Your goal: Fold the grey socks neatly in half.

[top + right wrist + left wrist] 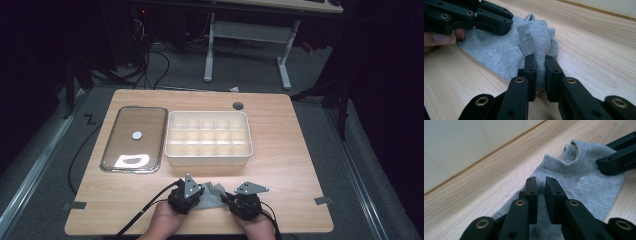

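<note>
We had both tongs clamped on the grey sock (212, 195) at the table's (300, 165) near edge: left gripper (541, 185) and right gripper (540, 63) pinching opposite ends.

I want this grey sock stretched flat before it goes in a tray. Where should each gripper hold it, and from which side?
Grip the sock at its two opposite ends, each gripper coming in low from its own side. The left gripper pinches the flat end, the right gripper the bunched, raised fold. The thin knit lies flat on the table, so only edges and folds give the jaws something to bite.
</note>
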Demonstrator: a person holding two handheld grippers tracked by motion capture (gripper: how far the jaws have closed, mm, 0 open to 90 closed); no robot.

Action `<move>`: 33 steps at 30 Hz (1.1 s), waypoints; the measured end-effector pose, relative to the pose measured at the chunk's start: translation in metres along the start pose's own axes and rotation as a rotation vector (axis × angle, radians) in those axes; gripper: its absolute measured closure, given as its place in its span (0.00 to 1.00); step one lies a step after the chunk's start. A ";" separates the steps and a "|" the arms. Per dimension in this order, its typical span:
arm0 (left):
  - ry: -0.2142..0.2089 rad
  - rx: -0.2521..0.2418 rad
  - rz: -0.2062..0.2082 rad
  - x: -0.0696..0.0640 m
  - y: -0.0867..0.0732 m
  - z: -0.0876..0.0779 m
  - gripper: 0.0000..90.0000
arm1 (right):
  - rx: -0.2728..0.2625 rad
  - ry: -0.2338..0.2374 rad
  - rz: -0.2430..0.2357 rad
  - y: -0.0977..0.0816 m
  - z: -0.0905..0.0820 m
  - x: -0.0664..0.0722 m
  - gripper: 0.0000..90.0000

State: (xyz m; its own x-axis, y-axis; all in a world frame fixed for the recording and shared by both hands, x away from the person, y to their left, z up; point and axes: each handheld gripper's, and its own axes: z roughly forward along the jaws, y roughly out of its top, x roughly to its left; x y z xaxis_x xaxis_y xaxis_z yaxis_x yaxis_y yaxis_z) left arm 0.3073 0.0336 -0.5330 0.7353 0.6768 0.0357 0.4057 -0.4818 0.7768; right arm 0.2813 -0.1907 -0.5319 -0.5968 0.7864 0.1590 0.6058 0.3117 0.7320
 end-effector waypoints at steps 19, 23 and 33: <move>0.021 0.003 0.008 -0.002 0.000 0.000 0.89 | -0.153 0.106 0.003 0.012 -0.017 0.021 0.94; 0.033 0.004 0.018 -0.004 0.000 0.000 0.89 | -0.173 0.106 -0.010 0.017 -0.015 0.027 0.94; 0.061 0.005 0.043 -0.010 0.003 0.003 0.89 | -0.183 0.075 -0.030 0.026 -0.016 0.026 0.94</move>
State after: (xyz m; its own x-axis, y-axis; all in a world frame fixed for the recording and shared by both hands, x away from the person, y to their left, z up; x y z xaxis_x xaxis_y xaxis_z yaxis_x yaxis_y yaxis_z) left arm 0.3033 0.0238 -0.5330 0.7174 0.6884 0.1074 0.3774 -0.5135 0.7706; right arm 0.2732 -0.1713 -0.4982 -0.6548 0.7344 0.1789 0.4853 0.2269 0.8444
